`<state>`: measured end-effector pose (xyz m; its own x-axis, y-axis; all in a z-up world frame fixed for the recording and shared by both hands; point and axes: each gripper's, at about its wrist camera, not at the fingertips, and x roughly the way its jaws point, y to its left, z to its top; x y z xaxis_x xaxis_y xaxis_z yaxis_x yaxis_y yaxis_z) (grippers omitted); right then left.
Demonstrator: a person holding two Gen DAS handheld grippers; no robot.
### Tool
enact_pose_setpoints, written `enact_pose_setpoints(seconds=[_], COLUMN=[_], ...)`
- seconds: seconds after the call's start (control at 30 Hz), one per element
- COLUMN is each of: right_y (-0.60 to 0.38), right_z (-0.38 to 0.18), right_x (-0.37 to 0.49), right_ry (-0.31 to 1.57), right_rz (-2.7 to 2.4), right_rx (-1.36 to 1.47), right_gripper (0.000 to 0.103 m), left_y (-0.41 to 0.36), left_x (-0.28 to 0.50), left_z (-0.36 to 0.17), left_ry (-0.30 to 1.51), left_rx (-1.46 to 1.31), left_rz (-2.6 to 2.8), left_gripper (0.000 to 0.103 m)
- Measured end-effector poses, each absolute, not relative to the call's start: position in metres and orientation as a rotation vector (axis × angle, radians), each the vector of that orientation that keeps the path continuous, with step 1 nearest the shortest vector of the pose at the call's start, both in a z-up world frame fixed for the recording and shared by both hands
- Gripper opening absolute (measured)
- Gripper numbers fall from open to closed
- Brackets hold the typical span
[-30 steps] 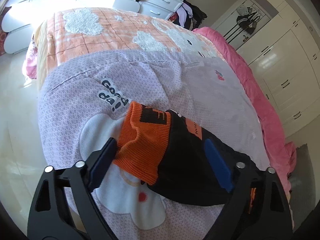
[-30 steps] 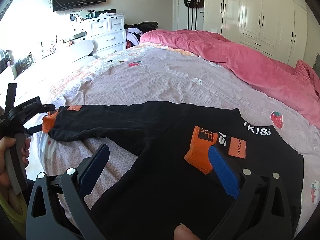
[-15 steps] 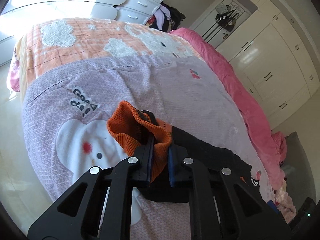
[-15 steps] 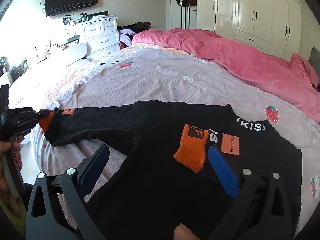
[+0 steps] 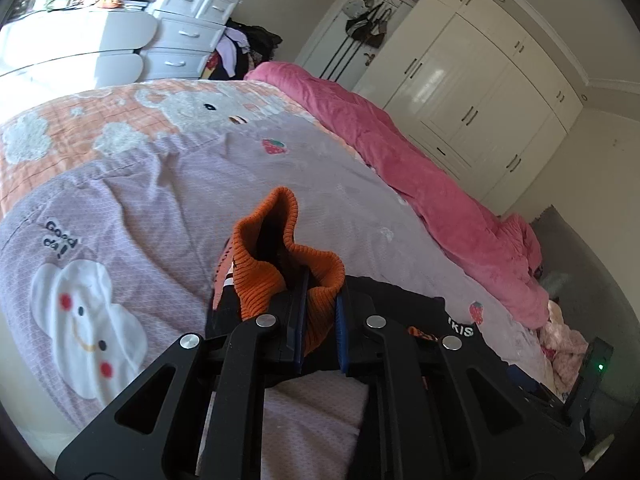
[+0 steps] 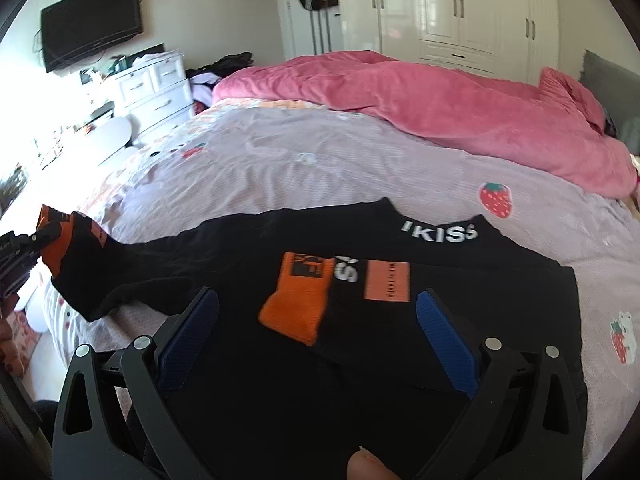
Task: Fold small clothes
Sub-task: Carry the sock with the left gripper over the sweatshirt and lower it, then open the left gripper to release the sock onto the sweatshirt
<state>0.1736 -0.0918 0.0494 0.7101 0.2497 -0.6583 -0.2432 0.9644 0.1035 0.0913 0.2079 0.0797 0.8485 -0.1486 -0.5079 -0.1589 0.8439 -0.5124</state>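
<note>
Sleeve cuff (image 5: pixel 280 268) in orange rib sits pinched in our left gripper (image 5: pixel 320 320), lifted off the bed (image 6: pixel 320 152) near its left edge. The black sweater (image 6: pixel 280 360) lies flat along the near edge, its other sleeve (image 6: pixel 296 300) already folded across the chest. Our right gripper (image 6: pixel 316 332) hovers wide, holding nothing. We judge one sleeve and the body fold remain.

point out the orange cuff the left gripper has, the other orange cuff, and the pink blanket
held orange cuff (image 5: pixel 276 276), left wrist view, ribbed knit above the pads
folded orange cuff (image 6: pixel 298 304), right wrist view, middle of the cuff
pink blanket (image 6: pixel 440 100), right wrist view, top of the heap
</note>
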Motion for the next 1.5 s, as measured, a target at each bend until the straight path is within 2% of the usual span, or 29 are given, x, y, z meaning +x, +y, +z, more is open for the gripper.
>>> enact_pose_setpoints(seconds=[0.53, 0.8, 1.17, 1.5], right_y=[-0.201, -0.233, -0.253, -0.245], right_z=[0.068, 0.066, 0.052, 0.041], right_x=[0.179, 0.180, 0.182, 0.183], right_ry=[0.714, 0.707, 0.741, 0.780], right_rz=[0.095, 0.029, -0.012, 0.004], right_rx=[0.234, 0.267, 0.290, 0.269], right_gripper=[0.099, 0.099, 0.099, 0.099], left_y=[0.074, 0.025, -0.014, -0.005], left_x=[0.143, 0.155, 0.158, 0.149], left_z=[0.088, 0.064, 0.037, 0.042], left_ry=[0.655, 0.730, 0.826, 0.821], left_rx=[-0.392, -0.347, -0.317, -0.324], left_rz=[-0.238, -0.343, -0.408, -0.464], left_gripper=[0.005, 0.005, 0.006, 0.013])
